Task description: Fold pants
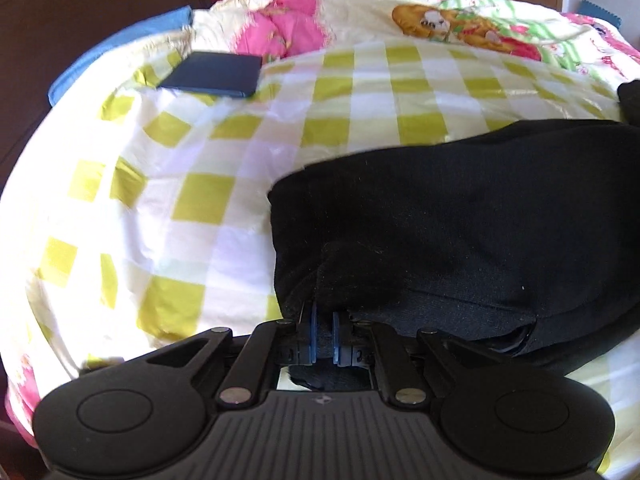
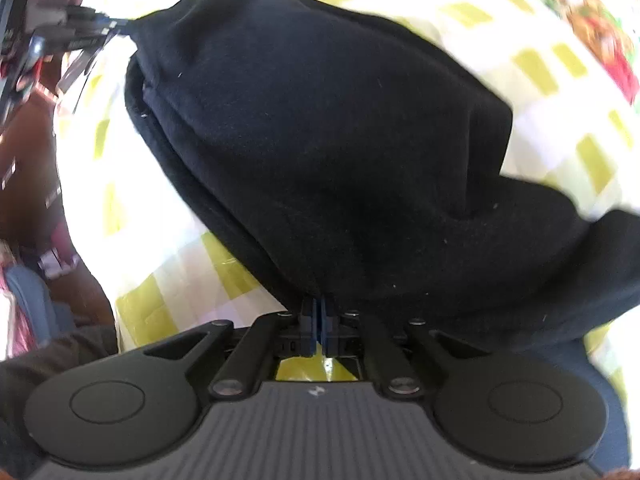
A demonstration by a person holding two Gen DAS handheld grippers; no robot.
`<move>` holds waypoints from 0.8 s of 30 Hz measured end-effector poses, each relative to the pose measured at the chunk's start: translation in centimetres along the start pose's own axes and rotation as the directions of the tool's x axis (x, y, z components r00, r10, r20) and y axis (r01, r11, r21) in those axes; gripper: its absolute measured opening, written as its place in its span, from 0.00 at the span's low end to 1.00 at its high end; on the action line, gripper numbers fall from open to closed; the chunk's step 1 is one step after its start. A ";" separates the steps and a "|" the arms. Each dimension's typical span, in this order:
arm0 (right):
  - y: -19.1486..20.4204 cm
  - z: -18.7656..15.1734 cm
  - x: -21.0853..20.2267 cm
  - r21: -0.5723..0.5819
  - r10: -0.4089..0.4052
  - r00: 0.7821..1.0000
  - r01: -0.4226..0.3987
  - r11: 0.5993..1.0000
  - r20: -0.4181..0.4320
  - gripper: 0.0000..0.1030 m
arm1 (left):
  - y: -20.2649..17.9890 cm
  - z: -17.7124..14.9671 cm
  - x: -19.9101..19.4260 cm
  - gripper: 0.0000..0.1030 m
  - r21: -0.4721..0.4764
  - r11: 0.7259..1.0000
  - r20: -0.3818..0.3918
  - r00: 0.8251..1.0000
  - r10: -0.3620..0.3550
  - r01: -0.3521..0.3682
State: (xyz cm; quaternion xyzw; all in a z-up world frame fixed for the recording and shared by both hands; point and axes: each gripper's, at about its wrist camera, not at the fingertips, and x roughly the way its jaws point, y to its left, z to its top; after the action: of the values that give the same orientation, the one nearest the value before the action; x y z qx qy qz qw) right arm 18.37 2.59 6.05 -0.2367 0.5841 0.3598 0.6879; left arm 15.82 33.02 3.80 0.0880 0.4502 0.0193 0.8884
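While clamped, both claws (pants pinched).

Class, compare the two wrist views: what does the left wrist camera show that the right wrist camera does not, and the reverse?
Only the left wrist view shows the dark flat case, blue cloth and pink bedding.

Only the right wrist view shows the left gripper from outside, pinching the pants' far corner.

Both show the black pants on the checked bedcover, with each camera's own gripper, left and right, shut on the fabric.
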 end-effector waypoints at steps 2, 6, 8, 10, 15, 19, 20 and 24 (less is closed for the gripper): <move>0.6 -0.4 0.4 -0.024 -0.011 1.000 0.011 1.000 -0.003 0.03 | 0.3 -0.2 -0.8 0.23 -0.006 1.000 0.020 1.000 0.008 -0.008; 1.4 -0.9 3.4 -0.043 -0.034 0.999 0.032 0.999 -0.042 0.03 | -0.4 -2.1 -1.2 0.23 -0.011 1.000 0.017 1.000 0.025 -0.025; 1.9 -1.2 5.1 -0.076 -0.051 0.998 0.048 0.996 -0.042 0.04 | -0.9 -3.6 -0.4 0.23 0.004 0.999 -0.008 0.999 0.052 -0.051; 2.7 -1.5 5.8 -0.130 -0.076 0.997 0.072 0.989 -0.028 0.05 | -1.3 -4.9 0.5 0.24 0.033 0.996 -0.042 0.996 0.083 -0.081; 3.9 -2.3 6.1 -0.259 -0.139 0.990 0.136 0.956 0.009 0.10 | -2.1 -6.4 0.7 0.23 0.096 0.979 -0.084 0.978 0.190 -0.182; 4.0 -2.2 5.1 -0.219 -0.122 0.993 0.120 0.968 0.006 0.17 | -1.7 -6.6 -0.6 0.23 0.072 0.961 -0.063 0.961 0.270 -0.266; 4.0 -2.3 4.7 -0.217 -0.118 0.993 0.118 0.969 0.015 0.18 | -1.8 -6.3 -1.3 0.23 0.054 0.962 -0.042 0.962 0.270 -0.267; 4.2 -2.2 3.6 -0.206 -0.117 0.993 0.119 0.971 0.022 0.20 | -4.2 -5.3 -3.0 0.28 0.128 0.964 0.035 0.973 0.230 -0.232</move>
State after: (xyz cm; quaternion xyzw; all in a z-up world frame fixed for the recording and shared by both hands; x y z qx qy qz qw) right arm 13.94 4.32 2.53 -0.3397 0.5252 0.3782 0.6824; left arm 9.56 29.26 2.35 0.1984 0.4285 0.0923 0.8766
